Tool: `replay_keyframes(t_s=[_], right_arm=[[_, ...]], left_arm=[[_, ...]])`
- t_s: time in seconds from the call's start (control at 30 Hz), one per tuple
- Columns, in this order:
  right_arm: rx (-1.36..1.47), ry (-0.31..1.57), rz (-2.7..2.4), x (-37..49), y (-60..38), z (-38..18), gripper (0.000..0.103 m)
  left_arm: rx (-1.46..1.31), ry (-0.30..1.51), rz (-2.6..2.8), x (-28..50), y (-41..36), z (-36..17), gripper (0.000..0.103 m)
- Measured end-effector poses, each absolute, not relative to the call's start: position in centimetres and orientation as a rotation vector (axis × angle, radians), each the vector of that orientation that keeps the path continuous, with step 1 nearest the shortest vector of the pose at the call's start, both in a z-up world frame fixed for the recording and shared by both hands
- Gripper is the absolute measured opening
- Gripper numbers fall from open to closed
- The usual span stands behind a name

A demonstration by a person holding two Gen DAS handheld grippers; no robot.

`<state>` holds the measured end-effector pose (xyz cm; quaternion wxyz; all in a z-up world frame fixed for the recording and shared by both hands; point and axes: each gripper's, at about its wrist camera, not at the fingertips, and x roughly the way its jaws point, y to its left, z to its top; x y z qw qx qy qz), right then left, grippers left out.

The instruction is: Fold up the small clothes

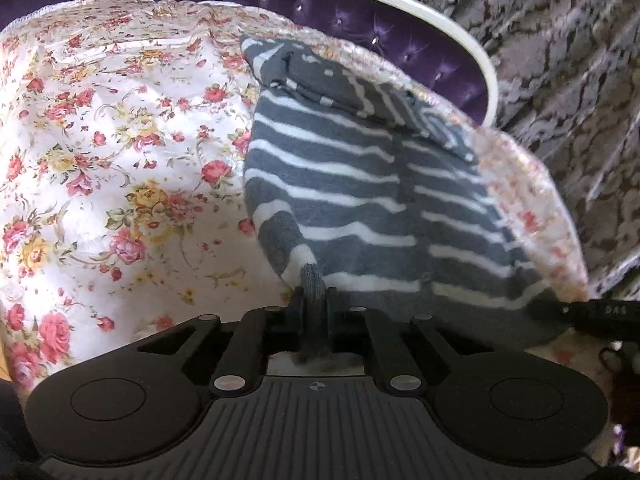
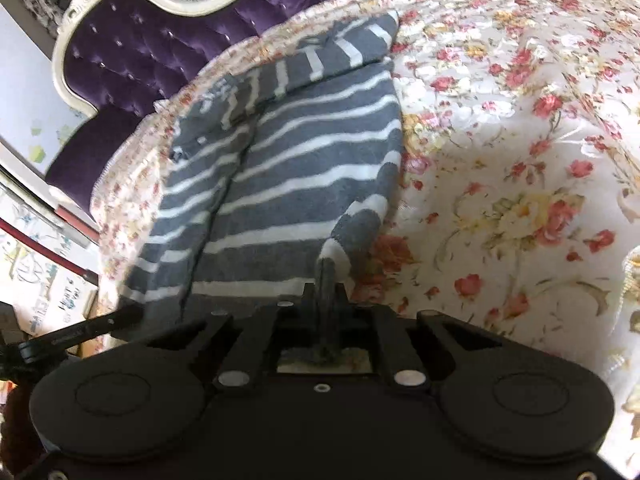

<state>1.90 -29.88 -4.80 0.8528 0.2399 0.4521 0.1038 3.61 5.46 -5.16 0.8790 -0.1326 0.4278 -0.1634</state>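
A small grey jumper with white stripes (image 1: 360, 184) lies on a floral bedspread (image 1: 120, 160), one sleeve folded across its far end. My left gripper (image 1: 313, 292) is shut on the jumper's near left corner, the dark hem pinched between its jaws. In the right wrist view the same jumper (image 2: 288, 168) lies on the bedspread (image 2: 520, 184). My right gripper (image 2: 326, 292) is shut on a dark fold of it at the near right corner. The other gripper's black finger shows at the edge of each view (image 1: 600, 316) (image 2: 80, 332).
A purple tufted headboard with a cream frame (image 1: 360, 12) (image 2: 132, 52) stands behind the bed. Patterned grey wallpaper (image 1: 560, 60) is to the right. The bed's edge runs close beside the jumper (image 2: 116, 208).
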Motion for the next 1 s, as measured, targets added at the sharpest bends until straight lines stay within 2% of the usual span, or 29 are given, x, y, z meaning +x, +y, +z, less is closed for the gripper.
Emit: replay_keyframes(t_s=[0.3, 0.63, 1.0], right_arm=[[0.695, 0.724, 0.268, 2.6, -33.5, -1.0, 0.012], [0.746, 0.537, 0.304, 10.6, -35.1, 1.9, 0.012], [0.770, 0.528, 0.191, 22.5, -36.9, -0.5, 0.012]], left_arm=[[-0.367, 0.720, -0.351, 5.6, 6.4, -0.3, 0.008], [-0.367, 0.545, -0.341, 13.9, 6.0, 4.7, 0.005], [-0.365, 0.583, -0.269, 25.6, 4.1, 3.6, 0.005]])
